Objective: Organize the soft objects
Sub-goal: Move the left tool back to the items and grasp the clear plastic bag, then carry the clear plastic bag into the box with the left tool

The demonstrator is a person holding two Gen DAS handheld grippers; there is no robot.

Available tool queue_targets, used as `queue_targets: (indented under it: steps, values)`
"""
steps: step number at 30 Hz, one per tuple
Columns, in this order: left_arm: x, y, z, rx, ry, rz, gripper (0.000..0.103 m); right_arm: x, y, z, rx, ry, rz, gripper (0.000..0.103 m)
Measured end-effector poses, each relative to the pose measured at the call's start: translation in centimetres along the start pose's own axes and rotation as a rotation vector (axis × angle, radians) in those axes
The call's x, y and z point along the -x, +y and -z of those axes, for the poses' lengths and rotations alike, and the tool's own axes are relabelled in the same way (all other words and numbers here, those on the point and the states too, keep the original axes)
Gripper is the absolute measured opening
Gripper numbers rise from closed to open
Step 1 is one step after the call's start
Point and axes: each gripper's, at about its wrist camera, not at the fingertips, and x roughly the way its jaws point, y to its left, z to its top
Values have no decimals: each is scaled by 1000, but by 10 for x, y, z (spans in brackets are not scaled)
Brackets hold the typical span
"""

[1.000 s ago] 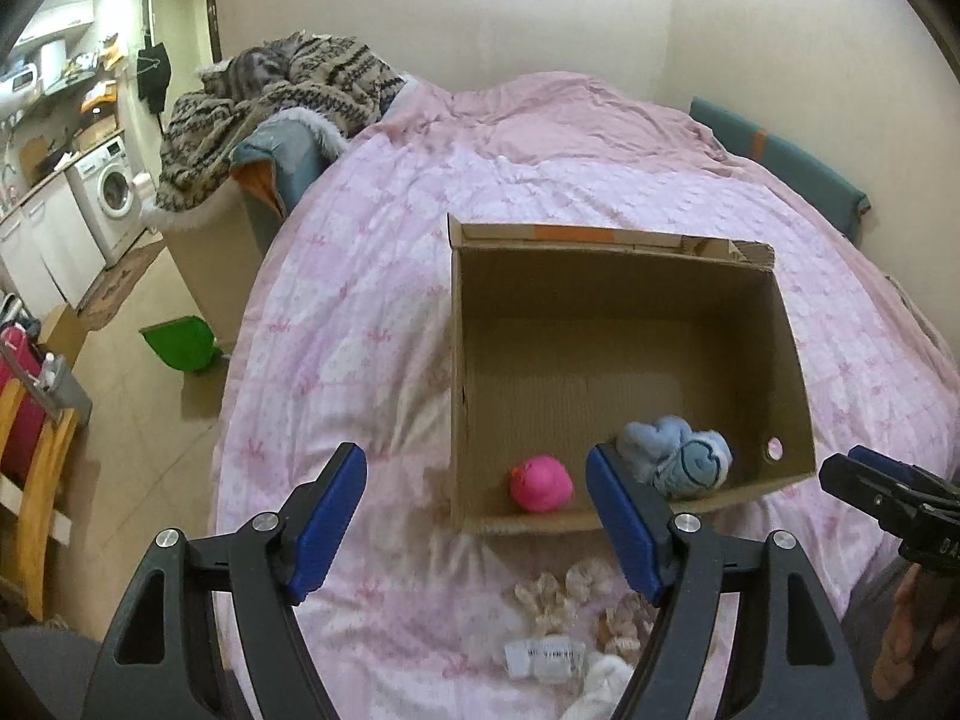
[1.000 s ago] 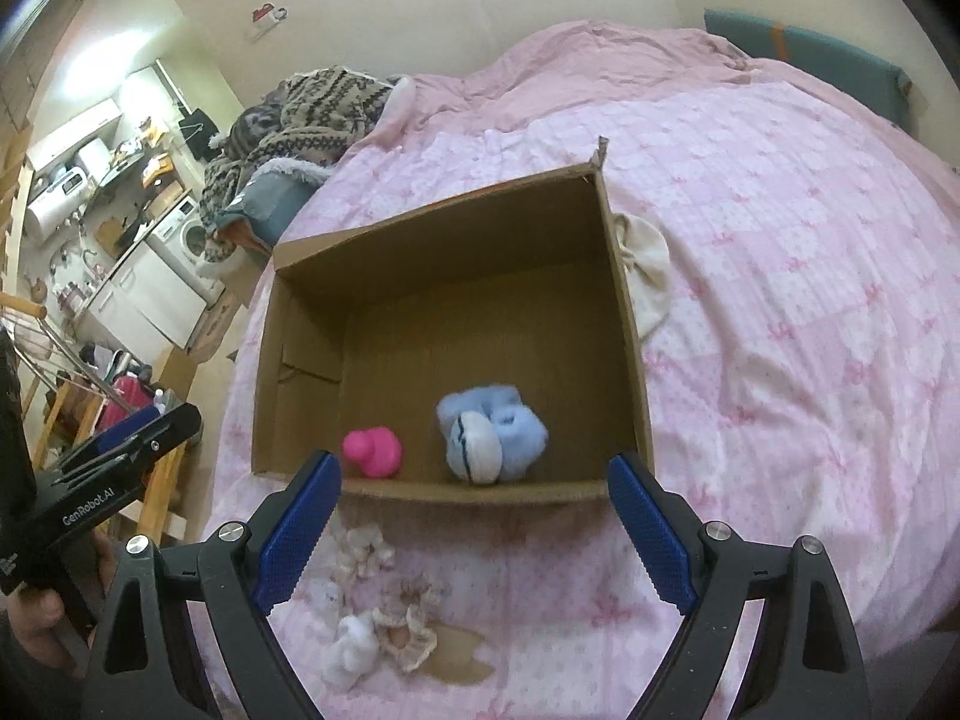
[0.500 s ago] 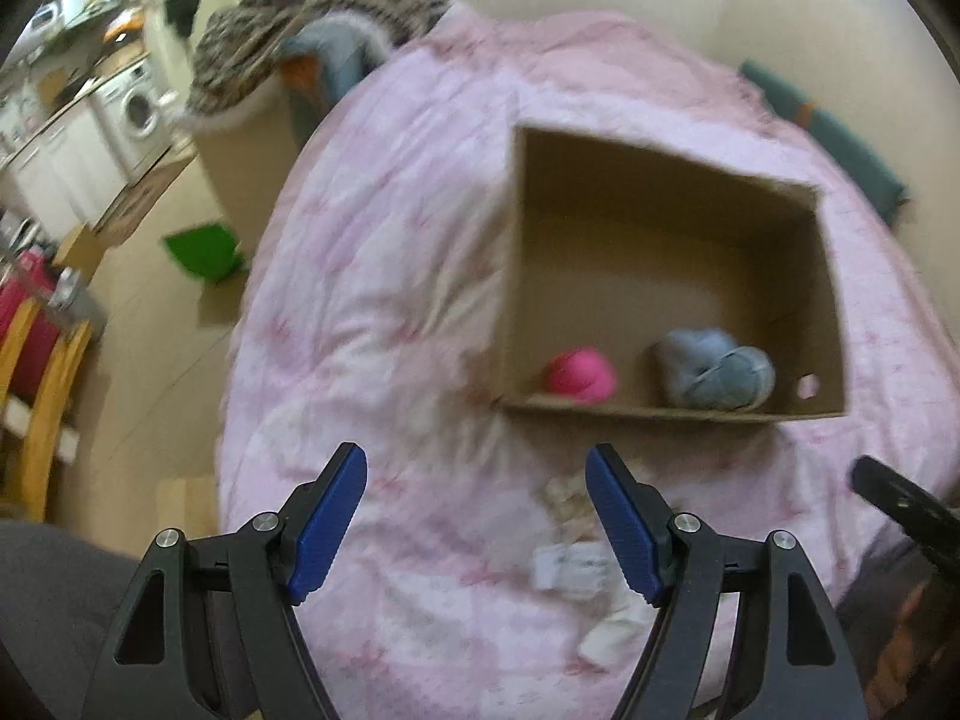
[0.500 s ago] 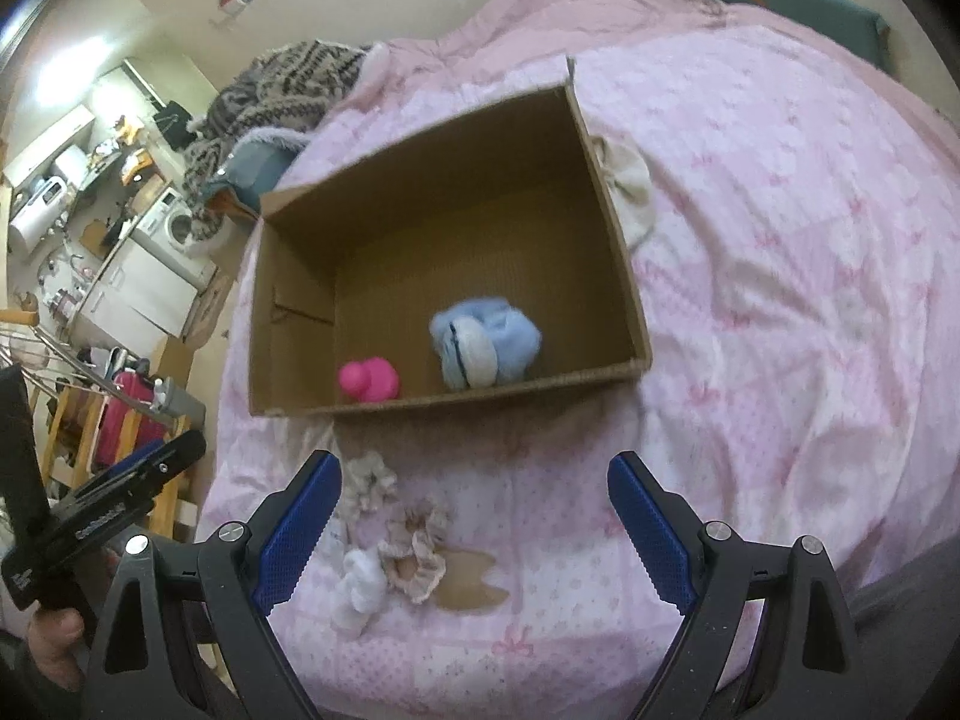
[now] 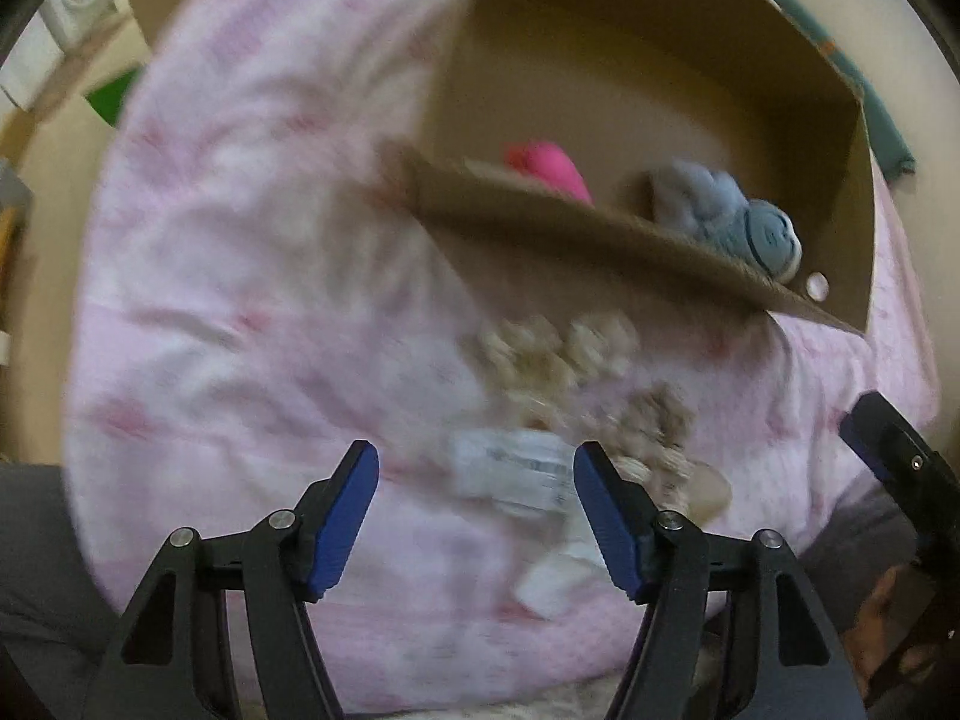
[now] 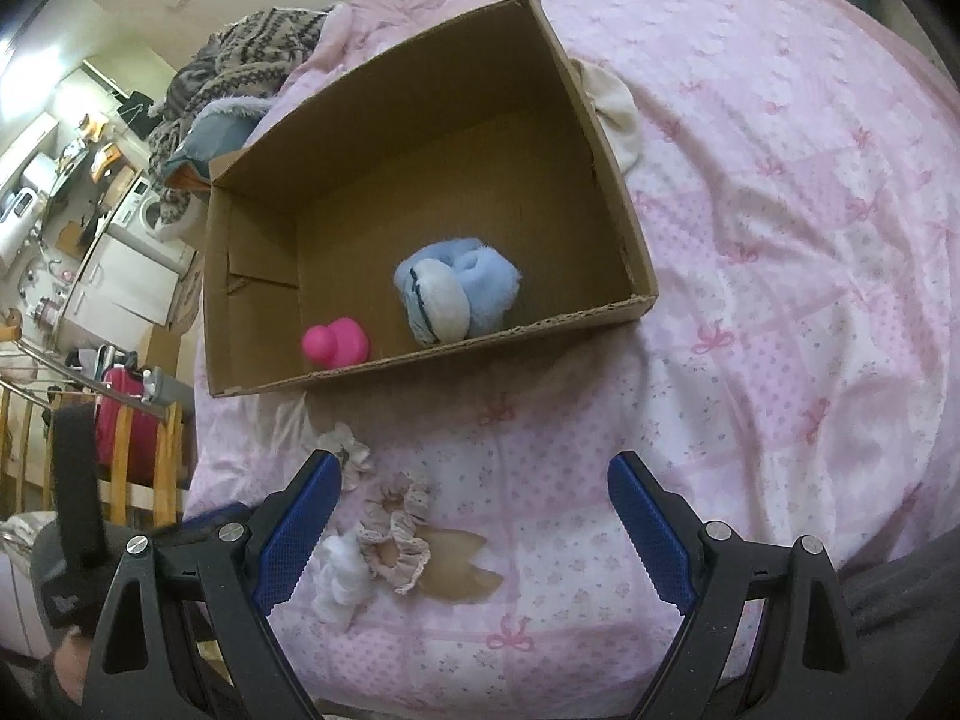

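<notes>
An open cardboard box (image 6: 606, 138) (image 5: 600, 240) lies on the pink bed. Inside are a pink toy (image 6: 335, 343) (image 5: 549, 168) and a blue plush (image 6: 459, 291) (image 5: 729, 219). In front of the box lie several beige scrunchies (image 6: 393, 531) (image 5: 576, 360), a white soft item (image 6: 342, 570) (image 5: 555, 576) and a white label (image 5: 513, 471). My left gripper (image 5: 477, 519) is open and empty, low over the label and scrunchies. My right gripper (image 6: 474, 534) is open and empty, above the bed just right of the scrunchies.
A cream cloth (image 6: 612, 105) lies beside the box's right wall. A patterned blanket heap (image 6: 240, 72) sits at the bed's far left. A washing machine (image 6: 150, 216) and wooden rails (image 6: 138, 468) stand left of the bed.
My left gripper has dropped down and forward toward the scrunchies and label; its view is blurred by motion. My right gripper has drawn back slightly, and the box sits farther up in view.
</notes>
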Motion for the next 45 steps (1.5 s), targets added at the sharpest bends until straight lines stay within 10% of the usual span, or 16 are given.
queue_targets:
  steps: [9, 12, 25, 32, 45]
  values:
    - [-28, -10, -3, 39, 78, 42, 65, -9, 2, -2, 11, 27, 2, 96]
    - [-23, -8, -5, 28, 66, 29, 28, -10, 3, -2, 12, 30, 1, 96]
    - [38, 18, -2, 38, -28, 65, 6, -17, 1, -1, -1, 83, -39, 96]
    - [44, 27, 2, 20, -75, -62, 5, -45, 5, 13, -5, 273, -119, 47]
    - [32, 18, 1, -13, -96, -94, 5, -77, 13, 30, 56, 392, -32, 30]
